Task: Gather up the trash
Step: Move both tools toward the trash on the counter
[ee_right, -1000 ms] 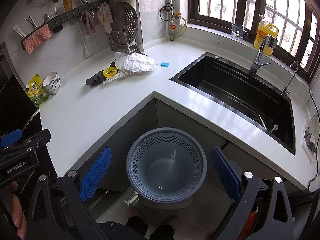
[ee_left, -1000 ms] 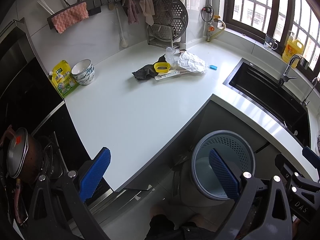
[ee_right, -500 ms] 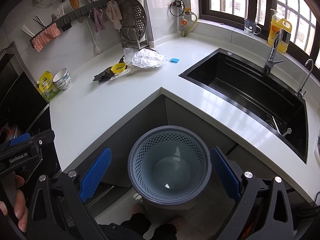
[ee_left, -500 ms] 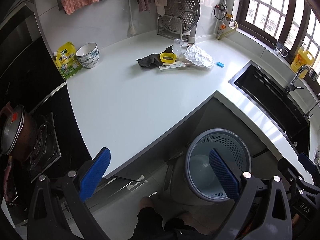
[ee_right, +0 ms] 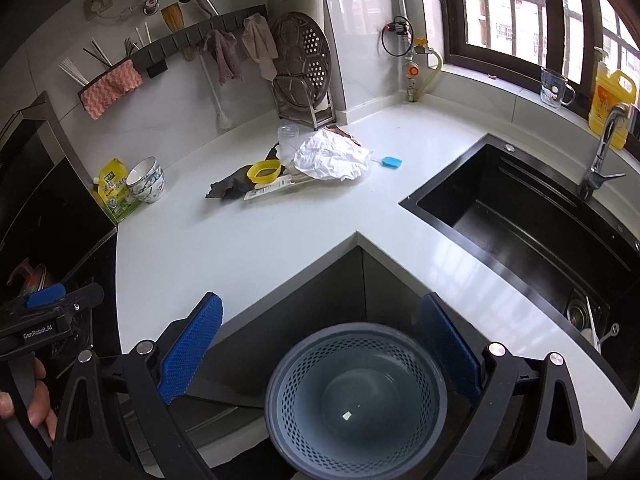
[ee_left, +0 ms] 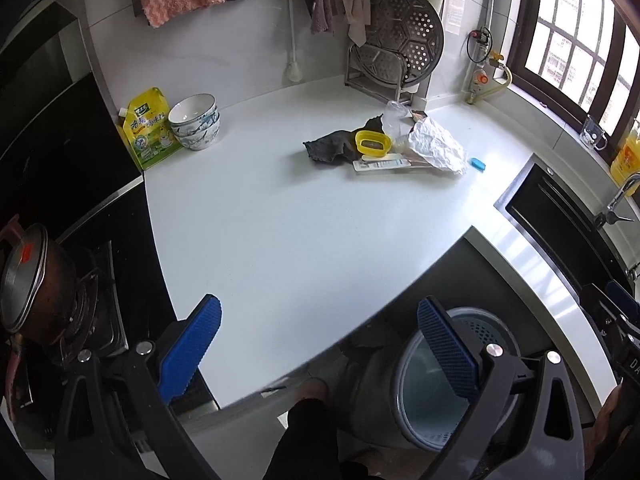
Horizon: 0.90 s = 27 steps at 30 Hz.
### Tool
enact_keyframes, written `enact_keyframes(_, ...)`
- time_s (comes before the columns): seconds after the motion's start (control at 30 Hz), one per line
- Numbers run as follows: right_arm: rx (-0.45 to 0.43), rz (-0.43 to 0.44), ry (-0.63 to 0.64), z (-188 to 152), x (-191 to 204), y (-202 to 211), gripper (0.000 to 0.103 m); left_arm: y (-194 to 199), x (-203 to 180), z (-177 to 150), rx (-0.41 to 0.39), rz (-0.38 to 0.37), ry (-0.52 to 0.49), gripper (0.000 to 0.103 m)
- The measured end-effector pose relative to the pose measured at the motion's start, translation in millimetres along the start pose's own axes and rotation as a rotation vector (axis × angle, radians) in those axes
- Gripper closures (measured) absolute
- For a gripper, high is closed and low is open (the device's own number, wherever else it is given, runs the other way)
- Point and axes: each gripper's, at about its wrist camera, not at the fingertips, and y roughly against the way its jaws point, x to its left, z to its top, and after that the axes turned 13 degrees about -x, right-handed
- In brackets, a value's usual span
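Observation:
A pile of trash lies at the back of the white counter [ee_left: 280, 232]: crumpled white paper [ee_left: 436, 146], a yellow lid [ee_left: 373, 144], a dark rag [ee_left: 332, 148], a flat white wrapper [ee_left: 380, 165], a clear plastic cup [ee_right: 288, 140] and a small blue piece [ee_left: 477, 164]. The paper [ee_right: 330, 156] and yellow lid [ee_right: 264, 171] also show in the right wrist view. A grey perforated bin [ee_right: 356, 400] stands on the floor below the counter corner. My left gripper [ee_left: 320, 350] is open and empty over the counter's front edge. My right gripper [ee_right: 320, 350] is open and empty above the bin.
Stacked bowls [ee_left: 195, 122] and a yellow-green pouch [ee_left: 149, 128] sit at the back left. A stove with a pot [ee_left: 28, 280] is on the left. A black sink [ee_right: 532, 236] with a tap [ee_right: 600, 152] is on the right. A steamer rack [ee_left: 394, 56] stands behind the trash.
Both grippers have risen and moved forward toward the counter; the trash pile looks nearer and the bin has slid lower in both views. Both jaws stay open.

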Motion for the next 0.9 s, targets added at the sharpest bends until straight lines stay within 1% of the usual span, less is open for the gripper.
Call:
enact_keyframes(0.03, -0.005, -0.012, 0.006, 7.4, 2.2, -12.3, 0.008, -12.5, 2.5, 9.4, -0.010, -0.005, -0.009, 0.006)
enact_keyframes(0.1, -0.001, -0.034, -0.002, 22.6, 4.3, -40.9, 0.008, -41.7, 5.9, 30.2, -0.005, -0.010, -0.037, 0.006)
enact_keyframes(0.27, 0.006, -0.075, -0.035, 58.0, 2.9, -118.6, 0.008, -117.5, 12.8, 77.4, -0.013, -0.066, -0.097, 0.006)
enact_keyframes(0.4, 0.027, -0.114, -0.064, 79.3, -0.6, -182.9, 0.008, -179.9, 16.3, 104.2, 0.010, -0.108, -0.089, 0.006)
enact_keyframes(0.5, 0.063, -0.145, -0.067, 89.8, 1.1, -227.5, 0.008, -219.1, 16.5, 114.8, 0.030, -0.144, -0.084, 0.006)
enact_keyframes(0.63, 0.086, -0.173, -0.083, 100.6, -4.4, -275.8, 0.008, -262.1, 14.3, 118.8, 0.060, -0.176, -0.084, 0.006)
enact_keyframes(0.77, 0.132, -0.216, -0.086, 102.9, -14.7, -319.4, 0.008, -295.2, 12.2, 117.8, 0.090, -0.196, -0.067, 0.006)
enact_keyframes(0.9, 0.163, -0.224, -0.116, 102.0, -24.0, -351.9, 0.008, -318.0, 11.1, 115.1, 0.093, -0.211, -0.068, 0.006)
